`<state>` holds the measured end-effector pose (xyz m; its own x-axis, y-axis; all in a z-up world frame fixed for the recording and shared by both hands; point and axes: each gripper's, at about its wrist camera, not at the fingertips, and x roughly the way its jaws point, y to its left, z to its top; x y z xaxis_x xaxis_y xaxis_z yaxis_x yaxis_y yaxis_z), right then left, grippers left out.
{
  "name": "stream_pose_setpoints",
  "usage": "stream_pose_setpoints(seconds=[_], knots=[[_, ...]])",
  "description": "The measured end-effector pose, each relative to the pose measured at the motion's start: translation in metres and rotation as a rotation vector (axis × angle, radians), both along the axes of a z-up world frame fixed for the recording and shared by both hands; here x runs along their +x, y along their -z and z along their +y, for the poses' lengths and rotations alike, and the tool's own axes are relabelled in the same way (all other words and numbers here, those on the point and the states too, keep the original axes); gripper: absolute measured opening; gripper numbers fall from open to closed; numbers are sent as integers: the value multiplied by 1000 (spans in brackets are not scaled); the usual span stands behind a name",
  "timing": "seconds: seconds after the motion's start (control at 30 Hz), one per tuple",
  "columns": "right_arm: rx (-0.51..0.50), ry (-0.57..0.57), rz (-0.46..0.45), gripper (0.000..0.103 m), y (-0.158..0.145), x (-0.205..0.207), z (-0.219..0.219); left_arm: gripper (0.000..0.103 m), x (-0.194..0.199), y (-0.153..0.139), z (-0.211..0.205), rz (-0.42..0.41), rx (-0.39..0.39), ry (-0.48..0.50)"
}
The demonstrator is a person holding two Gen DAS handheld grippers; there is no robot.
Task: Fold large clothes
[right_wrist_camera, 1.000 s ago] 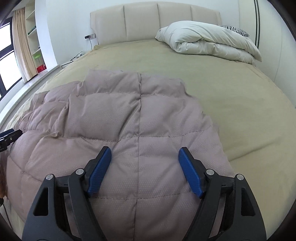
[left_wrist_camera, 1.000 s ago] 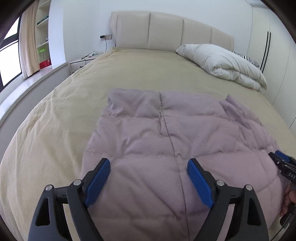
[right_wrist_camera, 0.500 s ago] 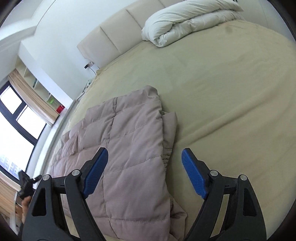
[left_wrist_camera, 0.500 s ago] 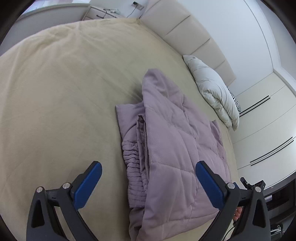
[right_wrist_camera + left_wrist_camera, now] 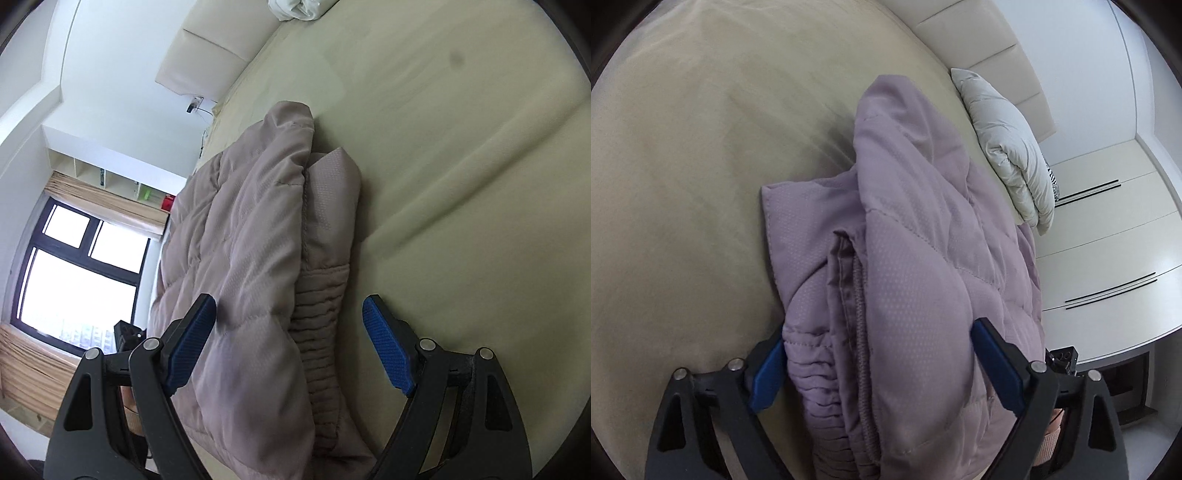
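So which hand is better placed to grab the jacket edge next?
Neither clearly. Both tongs are open astride an end of the jacket: the left tongs over its ribbed hem, the right tongs likewise. Slight edge left, more centred.

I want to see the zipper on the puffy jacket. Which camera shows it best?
The left wrist view: the zipper runs down the jacket edge, close and sharp. The right wrist view shows only a thin seam line.

The left gripper (image 5: 886, 363) pointed downward, rolled, its jaws wide though just narrowed, nothing clamped; the right gripper (image 5: 291, 341) tilted likewise, jaws wide apart, nothing pinched between its blue pads (image 5: 386, 349).
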<state>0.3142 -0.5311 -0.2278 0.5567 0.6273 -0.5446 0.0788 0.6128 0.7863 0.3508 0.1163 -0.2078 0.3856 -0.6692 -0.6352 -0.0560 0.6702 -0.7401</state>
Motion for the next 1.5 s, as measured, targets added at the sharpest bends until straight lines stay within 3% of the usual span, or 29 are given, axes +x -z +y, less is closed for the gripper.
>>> stream_pose_setpoints(seconds=[0.07,0.2,0.4,0.47,0.53,0.63,0.8,1.0,1.17,1.27,1.37,1.5], knots=[[29,-52,5,82,0,14,5,86,1,1,-2,6,-8,6],[-30,-142,56,82,3,41,24,79,1,1,-2,11,-15,31],[-42,-183,103,81,14,79,39,61,3,0,-9,17,31,21],[-82,-183,107,76,11,79,44,53,1,-3,-13,16,46,13],[-126,-174,99,62,1,79,51,46,-4,-11,-17,2,79,13],[-235,-157,59,45,-21,67,67,38,-18,-34,-24,-41,151,21],[-420,-170,-33,34,-81,33,105,35,-62,-81,-27,-118,215,41],[-419,-184,-165,32,-145,-47,139,35,-145,-132,-6,-187,230,33],[-368,-182,-225,32,-169,-119,150,35,-219,-156,18,-238,203,25],[-341,-175,-240,32,-170,-146,152,35,-245,-147,28,-234,195,28],[-320,-163,-210,31,-152,-147,151,36,-244,-119,32,-184,182,24],[-307,-112,-73,33,-87,-137,141,44,-229,-58,32,-77,218,9]])
